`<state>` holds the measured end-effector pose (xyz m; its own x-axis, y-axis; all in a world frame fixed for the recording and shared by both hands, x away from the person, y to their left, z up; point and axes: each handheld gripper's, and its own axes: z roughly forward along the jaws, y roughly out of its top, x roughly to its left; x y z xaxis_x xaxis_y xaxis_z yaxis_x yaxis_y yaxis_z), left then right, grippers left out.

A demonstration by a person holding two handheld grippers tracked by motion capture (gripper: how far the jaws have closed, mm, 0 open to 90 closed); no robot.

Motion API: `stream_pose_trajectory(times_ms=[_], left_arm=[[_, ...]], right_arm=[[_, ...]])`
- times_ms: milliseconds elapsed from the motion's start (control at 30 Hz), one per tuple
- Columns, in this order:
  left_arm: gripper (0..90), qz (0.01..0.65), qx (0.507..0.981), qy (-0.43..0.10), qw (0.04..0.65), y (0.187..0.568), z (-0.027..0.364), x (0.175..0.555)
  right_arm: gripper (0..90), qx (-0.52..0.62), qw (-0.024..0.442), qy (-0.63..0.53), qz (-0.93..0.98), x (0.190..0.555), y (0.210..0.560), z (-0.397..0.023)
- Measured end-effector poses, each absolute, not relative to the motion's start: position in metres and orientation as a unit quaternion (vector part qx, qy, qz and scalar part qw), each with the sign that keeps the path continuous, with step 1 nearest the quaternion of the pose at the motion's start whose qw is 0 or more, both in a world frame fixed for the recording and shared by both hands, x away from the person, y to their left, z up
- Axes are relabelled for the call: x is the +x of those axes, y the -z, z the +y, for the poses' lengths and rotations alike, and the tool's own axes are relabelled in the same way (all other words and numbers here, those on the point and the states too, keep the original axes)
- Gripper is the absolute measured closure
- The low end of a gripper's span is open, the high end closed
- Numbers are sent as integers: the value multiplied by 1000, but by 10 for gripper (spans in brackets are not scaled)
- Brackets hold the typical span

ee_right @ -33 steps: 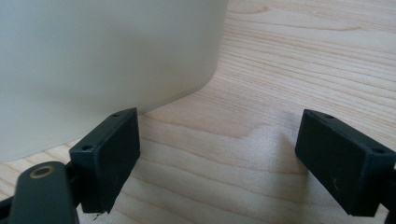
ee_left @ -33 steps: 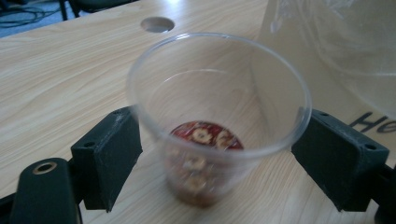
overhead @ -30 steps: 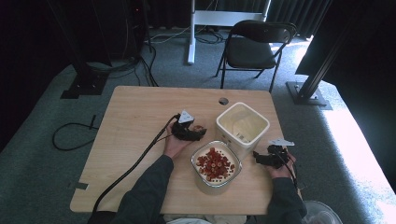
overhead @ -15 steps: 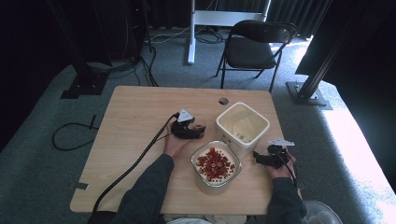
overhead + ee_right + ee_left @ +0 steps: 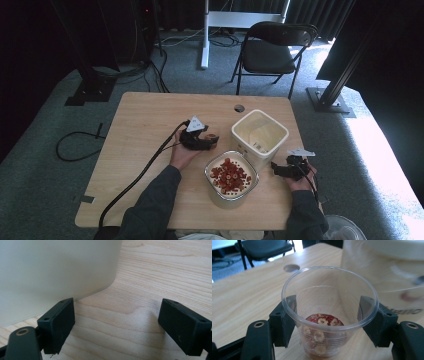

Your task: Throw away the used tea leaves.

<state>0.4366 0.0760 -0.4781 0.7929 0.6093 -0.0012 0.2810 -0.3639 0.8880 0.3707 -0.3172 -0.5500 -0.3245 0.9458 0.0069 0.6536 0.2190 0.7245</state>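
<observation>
The left tongs, just closing, clamped the clear cup of red slices for pouring; the right tongs stood apart.

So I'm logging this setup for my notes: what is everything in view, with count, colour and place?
Table: one, light wood, centre.
Small cup: one, clear plastic with a few red pieces at its bottom, gripped between the left tongs.
Tub of red pieces: one, white, near table edge.
Tall tub: one, cream, holding no red pieces, beyond it.
Chair: one, black, behind the table.
Floor cable: one, black, left.
Left tongs: black, shut on the cup.
Right tongs: black, open, beside the tall tub.
</observation>
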Motion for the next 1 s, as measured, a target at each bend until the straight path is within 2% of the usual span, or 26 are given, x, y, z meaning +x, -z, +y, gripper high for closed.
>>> stream_pose_trajectory(times_ms=[400,467,567,700,767,800,1000], left_arm=[[339,253,803,-173,512,435,90,401],[339,251,803,-168,513,429,91,397],[339,250,799,-155,524,421,93,394],[340,245,798,-153,530,408,93,391],[340,242,799,-154,529,405,92,390],[340,240,792,-142,543,397,91,388],[340,223,797,-136,544,383,76,380]], right_arm=[[211,529,229,-329,748,367,549,-316],[323,538,223,-320,747,364,546,-314],[310,555,204,-341,731,360,537,-316],[226,546,221,-378,714,343,513,-315],[218,540,227,-386,713,337,507,-314],[217,521,241,-401,714,322,489,-308],[203,471,264,-451,711,299,449,-293]])
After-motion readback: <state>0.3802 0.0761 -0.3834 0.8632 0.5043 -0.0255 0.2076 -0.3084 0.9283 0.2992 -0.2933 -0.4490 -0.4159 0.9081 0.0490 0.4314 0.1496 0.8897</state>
